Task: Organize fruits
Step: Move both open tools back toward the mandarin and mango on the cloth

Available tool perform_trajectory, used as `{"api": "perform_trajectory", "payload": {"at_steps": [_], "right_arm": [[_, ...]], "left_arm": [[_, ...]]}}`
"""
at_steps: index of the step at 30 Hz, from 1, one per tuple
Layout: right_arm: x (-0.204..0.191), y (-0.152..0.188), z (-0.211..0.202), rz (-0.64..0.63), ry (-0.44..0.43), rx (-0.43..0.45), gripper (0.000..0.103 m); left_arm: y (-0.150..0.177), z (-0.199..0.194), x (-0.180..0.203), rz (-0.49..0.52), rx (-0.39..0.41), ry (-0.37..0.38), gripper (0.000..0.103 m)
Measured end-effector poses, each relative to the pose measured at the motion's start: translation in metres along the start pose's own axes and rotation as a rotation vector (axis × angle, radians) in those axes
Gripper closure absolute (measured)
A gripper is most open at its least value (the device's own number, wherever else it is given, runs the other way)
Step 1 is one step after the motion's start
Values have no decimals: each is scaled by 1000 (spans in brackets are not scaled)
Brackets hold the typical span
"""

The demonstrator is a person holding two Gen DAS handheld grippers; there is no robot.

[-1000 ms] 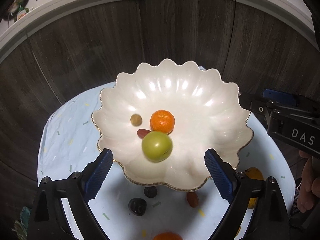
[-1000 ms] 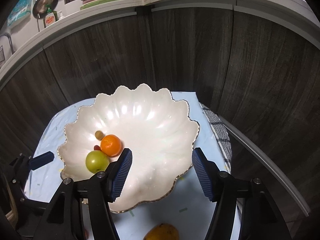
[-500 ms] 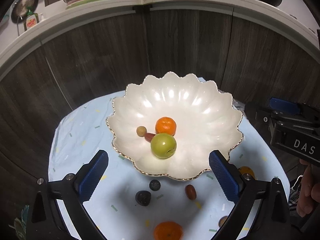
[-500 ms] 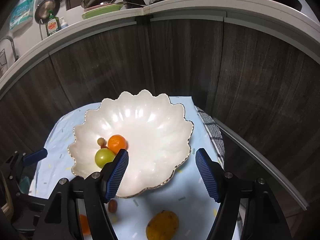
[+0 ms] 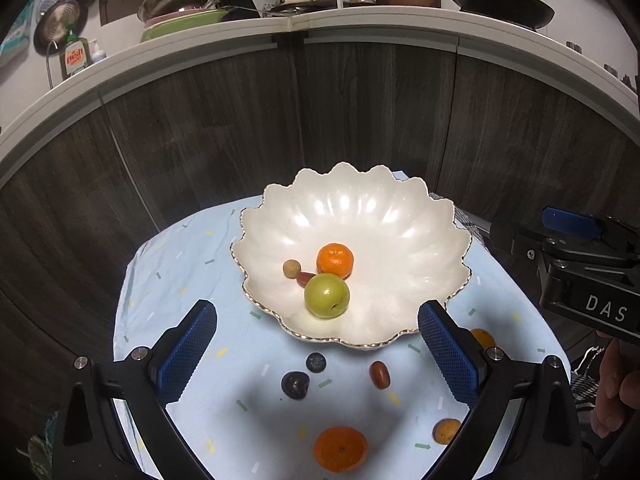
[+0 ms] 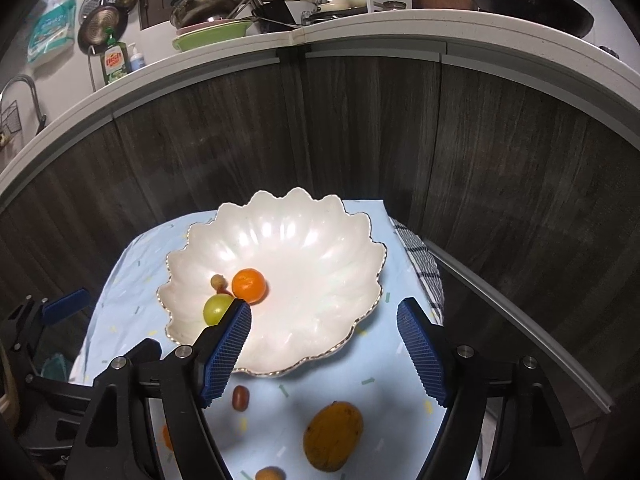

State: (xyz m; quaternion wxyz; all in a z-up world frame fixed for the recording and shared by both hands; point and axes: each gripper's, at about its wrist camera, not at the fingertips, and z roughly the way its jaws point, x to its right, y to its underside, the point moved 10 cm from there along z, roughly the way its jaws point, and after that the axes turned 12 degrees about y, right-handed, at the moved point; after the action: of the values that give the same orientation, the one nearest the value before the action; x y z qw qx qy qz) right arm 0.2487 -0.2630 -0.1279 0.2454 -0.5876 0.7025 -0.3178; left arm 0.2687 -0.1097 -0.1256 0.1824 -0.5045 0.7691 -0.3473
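Observation:
A white scalloped bowl [image 5: 400, 236] [image 6: 320, 248] sits on a light blue cloth [image 5: 176, 264]. Inside lie a green apple [image 5: 327, 295] [image 6: 216, 309], a tangerine [image 5: 335, 260] [image 6: 249, 285], a small tan fruit [image 5: 291, 268] [image 6: 218, 281] and a red date [image 5: 305, 278]. On the cloth in front lie two dark berries [image 5: 295, 385], a red date [image 5: 379, 375] [image 6: 241, 398], a tangerine [image 5: 340, 449], a mango [image 6: 333, 435] and a kumquat [image 5: 447, 431] [image 6: 270, 473]. My left gripper [image 5: 316, 354] is open and empty. My right gripper [image 6: 324, 350] holds nothing and its jaws are opening.
A dark wood cabinet front rises right behind the cloth. A white counter above it carries pans, dishes and a soap bottle [image 6: 115, 62]. A checked towel [image 6: 422, 264] hangs at the cloth's right edge. A person's hand [image 5: 614, 396] holds the right gripper's handle.
The green apple has dropped from between the left jaws into the bowl. Both grippers have drawn back and up from the bowl, and more fruit on the cloth has come into view. The right jaws have widened.

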Motion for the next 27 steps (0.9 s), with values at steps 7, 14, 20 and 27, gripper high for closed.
{"api": "perform_trajectory", "payload": {"at_steps": [7, 14, 20, 27], "right_arm": [[0, 10, -7, 12, -7, -6, 27], [-1, 27, -11, 18, -14, -23, 27], [1, 42, -11, 25, -18, -42, 27], [4, 60, -8, 28, -19, -75, 27]], "left_arm": [[7, -12, -7, -29, 14, -36, 1], [23, -10, -7, -52, -18, -16, 1], [37, -11, 0, -41, -36, -15, 1], [52, -10, 7, -41, -44, -13, 1]]}}
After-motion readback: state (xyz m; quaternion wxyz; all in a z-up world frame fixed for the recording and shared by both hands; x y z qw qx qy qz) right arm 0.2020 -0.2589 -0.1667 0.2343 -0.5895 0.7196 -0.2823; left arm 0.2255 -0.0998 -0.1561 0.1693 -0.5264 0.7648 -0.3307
